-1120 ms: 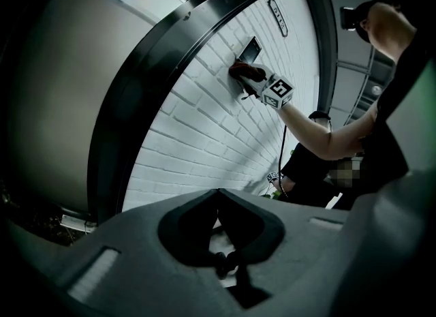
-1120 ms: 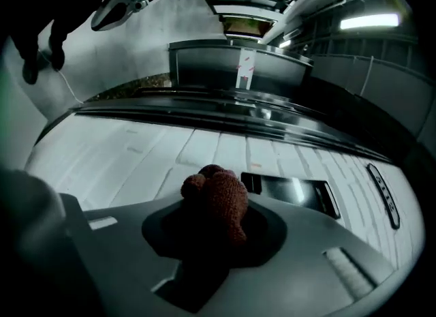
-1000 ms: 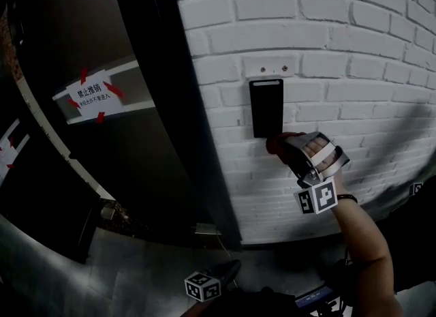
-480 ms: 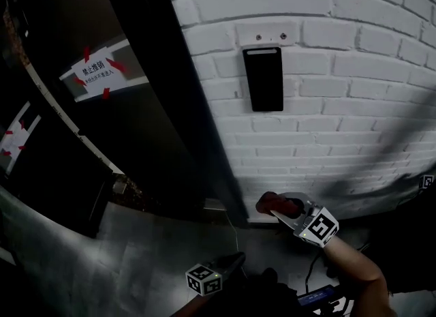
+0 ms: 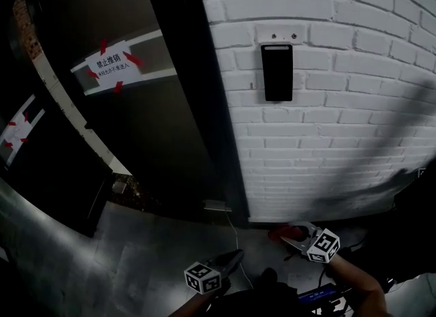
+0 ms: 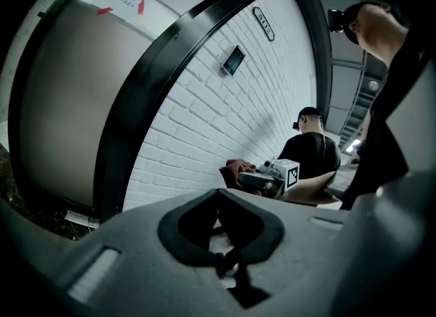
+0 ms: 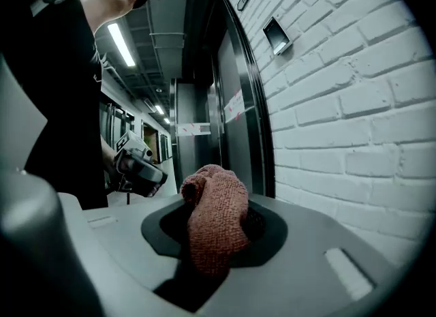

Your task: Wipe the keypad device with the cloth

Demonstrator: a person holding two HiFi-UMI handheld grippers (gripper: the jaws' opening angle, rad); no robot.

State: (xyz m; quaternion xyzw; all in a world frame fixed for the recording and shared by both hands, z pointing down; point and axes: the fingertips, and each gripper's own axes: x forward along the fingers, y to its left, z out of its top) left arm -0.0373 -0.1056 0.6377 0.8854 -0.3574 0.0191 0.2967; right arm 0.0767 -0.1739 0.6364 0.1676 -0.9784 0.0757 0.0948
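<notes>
Right gripper view: right tool (image 7: 206, 276) clamped on the reddish cloth (image 7: 216, 217); left tool (image 6: 227, 265) closed together, holding nothing.

Head view: high, facing down white brick wall (image 5: 327, 145); black keypad device (image 5: 277, 72) distant, upper right. Left gripper view: low, tilted upward; device (image 6: 234, 60) small, upper centre. Right gripper view: low, close behind red woven cloth (image 7: 216, 213); device (image 7: 275, 36) at top. All share wall.
</notes>
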